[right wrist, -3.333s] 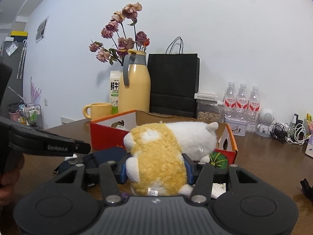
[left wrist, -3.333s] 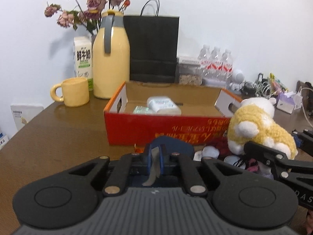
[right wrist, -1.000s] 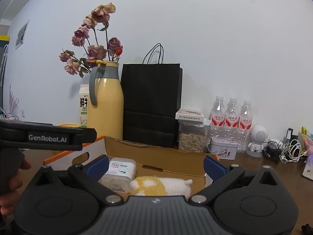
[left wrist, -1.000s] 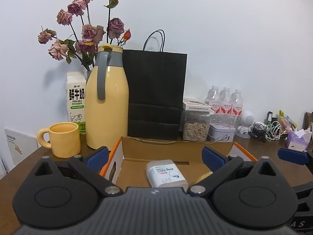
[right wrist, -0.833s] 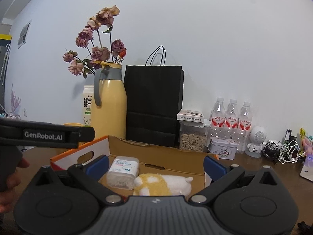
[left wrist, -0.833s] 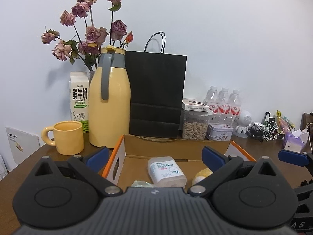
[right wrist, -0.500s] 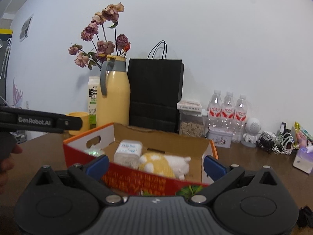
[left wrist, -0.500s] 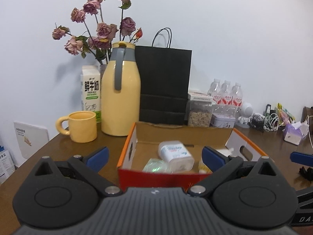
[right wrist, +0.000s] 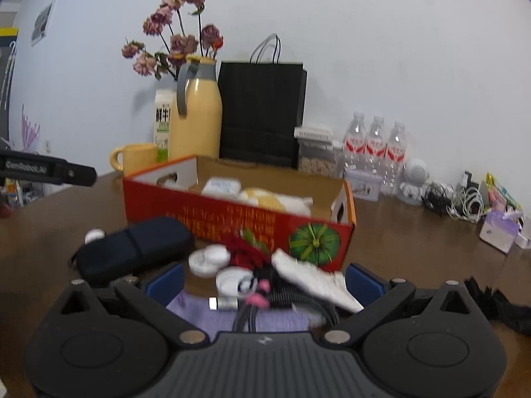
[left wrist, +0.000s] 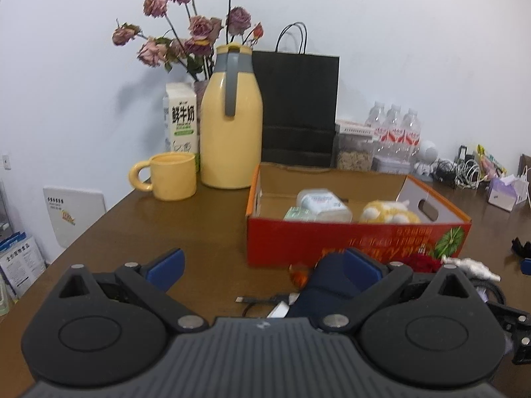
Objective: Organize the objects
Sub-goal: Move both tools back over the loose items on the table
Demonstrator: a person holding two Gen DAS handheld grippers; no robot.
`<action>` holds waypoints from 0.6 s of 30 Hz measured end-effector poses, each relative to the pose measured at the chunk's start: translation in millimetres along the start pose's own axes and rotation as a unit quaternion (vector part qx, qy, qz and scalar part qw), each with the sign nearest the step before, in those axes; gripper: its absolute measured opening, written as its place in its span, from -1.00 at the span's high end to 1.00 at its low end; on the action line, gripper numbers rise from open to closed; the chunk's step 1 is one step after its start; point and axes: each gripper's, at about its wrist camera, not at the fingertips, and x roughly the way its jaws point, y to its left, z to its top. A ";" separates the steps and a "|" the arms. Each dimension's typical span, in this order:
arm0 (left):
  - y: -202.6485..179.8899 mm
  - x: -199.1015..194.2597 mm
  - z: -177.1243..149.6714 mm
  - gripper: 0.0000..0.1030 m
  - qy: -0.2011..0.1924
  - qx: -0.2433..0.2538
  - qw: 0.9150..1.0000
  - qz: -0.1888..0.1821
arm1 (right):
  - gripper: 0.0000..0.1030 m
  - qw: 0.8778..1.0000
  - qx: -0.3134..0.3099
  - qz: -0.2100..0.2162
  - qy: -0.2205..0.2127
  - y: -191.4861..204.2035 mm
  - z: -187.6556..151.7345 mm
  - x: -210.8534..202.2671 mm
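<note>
A red cardboard box [left wrist: 332, 242] stands on the brown table; it also shows in the right wrist view [right wrist: 212, 219]. In it lie a yellow and white plush toy [left wrist: 388, 214], a white plastic container [left wrist: 323, 200] and a green packet [left wrist: 297, 214]. My left gripper [left wrist: 262, 267] is open and empty, low in front of the box, with a dark blue case [left wrist: 328, 285] by its right finger. My right gripper [right wrist: 264, 280] is open and empty above a pile: white caps [right wrist: 209, 258], a red item [right wrist: 245, 252], a white cloth [right wrist: 315, 280], cables [right wrist: 265, 301] and a purple cloth [right wrist: 205, 311]. The blue case [right wrist: 132, 248] lies left of the pile.
Behind the box stand a yellow jug [left wrist: 230, 126], a yellow mug [left wrist: 169, 175], a milk carton [left wrist: 181, 119], dried roses [left wrist: 189, 33], a black paper bag [left wrist: 298, 106], a seed jar [left wrist: 355, 149] and water bottles [left wrist: 395, 132]. Cables and a tissue pack [right wrist: 497, 229] lie at right.
Both grippers have pulled back from above the box and dropped toward the table. The box now sits farther away and the pile in front of it has come into view.
</note>
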 end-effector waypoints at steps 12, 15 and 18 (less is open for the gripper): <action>11.8 -6.8 -16.5 -1.00 0.024 -0.005 1.000 0.008 | -1.00 0.997 0.003 -0.018 0.079 -8.5 -14.4 34.9; 13.6 -7.0 -19.7 -1.00 0.028 -0.006 1.000 0.011 | -1.00 0.995 0.004 -0.018 0.102 -7.2 -11.5 48.6; 16.0 -7.0 -22.7 -1.00 0.035 -0.010 0.999 0.013 | -1.00 0.994 0.003 -0.020 0.110 -4.5 -8.1 55.3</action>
